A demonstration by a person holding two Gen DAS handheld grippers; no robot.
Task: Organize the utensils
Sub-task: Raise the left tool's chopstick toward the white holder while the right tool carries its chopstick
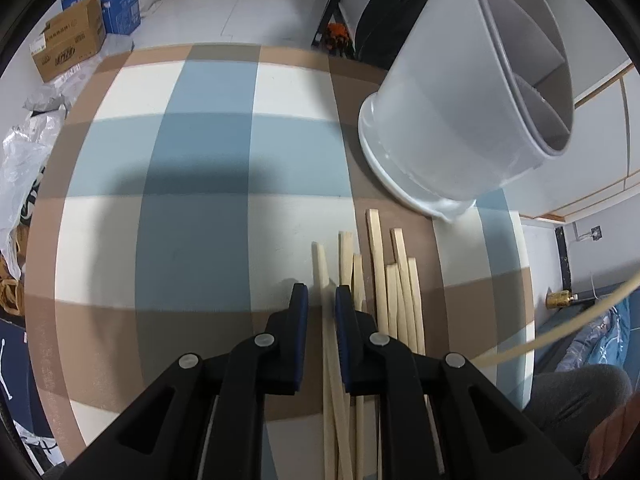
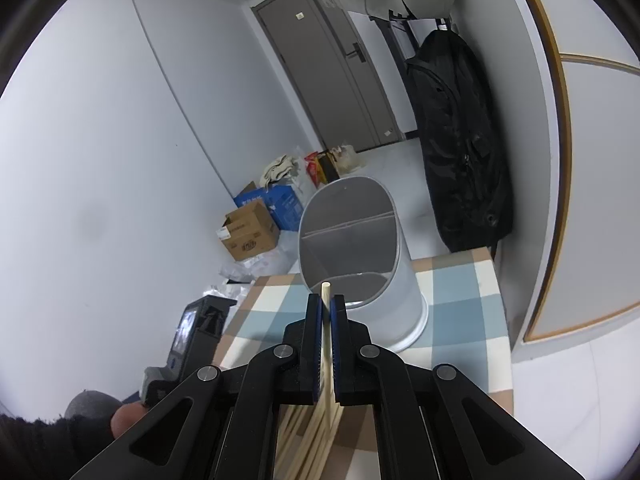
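Pale bamboo or wood, the chopsticks [image 1: 384, 280] lie in a loose bundle on the checked tablecloth [image 1: 208, 152], low and right of centre in the left wrist view, their square-cut ends pointing up the frame toward the holder. They look light, thin and stiff, with a dry matt surface that should grip well against rubbery pads; I judge them prone to pivoting if pinched near one end, so a hold toward the middle suits a clean lift.

At lower centre of that view, the left gripper [image 1: 321, 300] has its blue-padded jaws a narrow gap apart with one stick passing between them; whether the pads actually press it I cannot tell.

In the right wrist view, the right gripper [image 2: 326, 308] at lower centre is closed on a single chopstick [image 2: 326, 292], whose rounded tip stands up just past the fingertips. The same stick probably shows as the pale curved line at the right edge of the left view.

Beyond it stands the utensil holder [image 2: 384, 280], a smooth grey-white plastic cylinder with inner dividers and a wider base, upright on the cloth. It looks light and could tip if a stick knocks the rim.
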